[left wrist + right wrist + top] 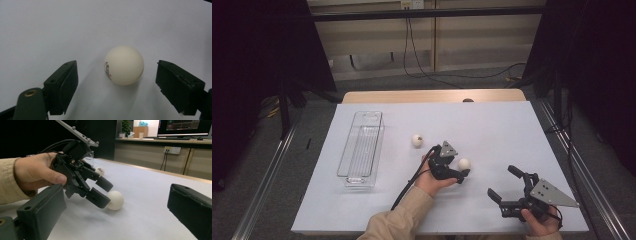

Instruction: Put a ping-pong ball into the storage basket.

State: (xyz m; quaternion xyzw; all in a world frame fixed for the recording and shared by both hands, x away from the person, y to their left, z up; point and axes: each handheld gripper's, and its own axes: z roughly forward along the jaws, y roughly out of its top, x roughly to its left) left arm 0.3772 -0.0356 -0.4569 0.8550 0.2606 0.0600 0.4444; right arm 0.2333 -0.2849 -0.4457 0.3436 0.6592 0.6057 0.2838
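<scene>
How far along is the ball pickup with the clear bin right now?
Nothing looks done yet: the clear bin holds no ball. In hand: the left gripper straddles the near white ball, jaws open, pads not yet touching it. Left: grip it, probably carry it to the bin, then likely the far ball. The right gripper waits open.
</scene>
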